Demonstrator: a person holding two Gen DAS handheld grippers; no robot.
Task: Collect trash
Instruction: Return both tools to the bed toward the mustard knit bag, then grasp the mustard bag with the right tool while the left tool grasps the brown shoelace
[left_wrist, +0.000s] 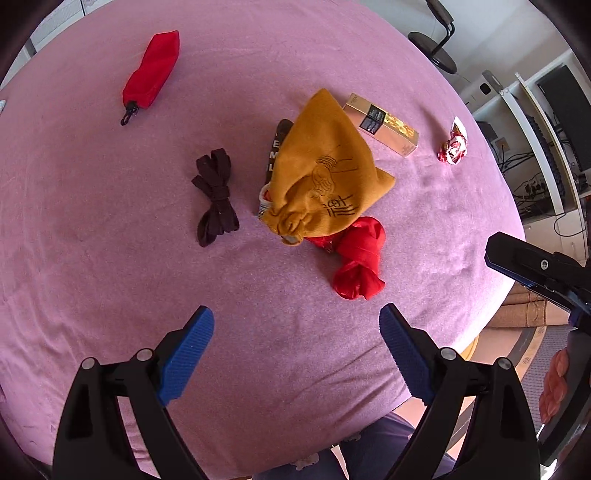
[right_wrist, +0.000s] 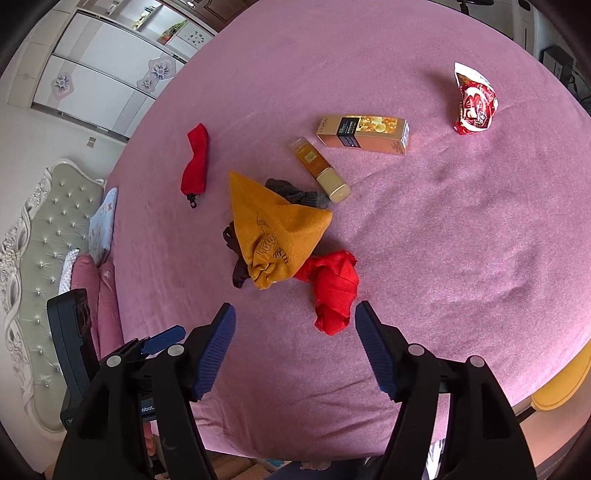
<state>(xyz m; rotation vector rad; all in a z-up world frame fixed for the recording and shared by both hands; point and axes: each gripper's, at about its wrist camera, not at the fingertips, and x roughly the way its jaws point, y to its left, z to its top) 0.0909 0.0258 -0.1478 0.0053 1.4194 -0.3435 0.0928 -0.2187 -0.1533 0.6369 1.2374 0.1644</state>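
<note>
round table under a pink fleece cloth, seen from above in both wrist views. near the middle, a mustard-yellow drawstring cloth pouch with dark line print, puckered mouth turned toward the cameras, standing up in a peak. touching its mouth on the near right, a crumpled red plastic bag, knotted and twisted. partly hidden under the pouch's left edge, a small white-rimmed item, too covered to tell what. left of the pouch, apart from it, a dark brown folded ribbon tied in a bow. behind the pouch, a gold rectangular cosmetics carton lying flat, and just beside it an amber tube with a cream cap, also lying flat. far right, well apart, a red-and-white crumpled snack wrapper. far left, a long red fabric pouch with a black clip.

left gripper above bare cloth near the table edge, blue ribbed pads wide apart, nothing between them. right gripper likewise spread wide, holding nothing, red plastic bag's near tip lying between the fingertips in that view.
</note>
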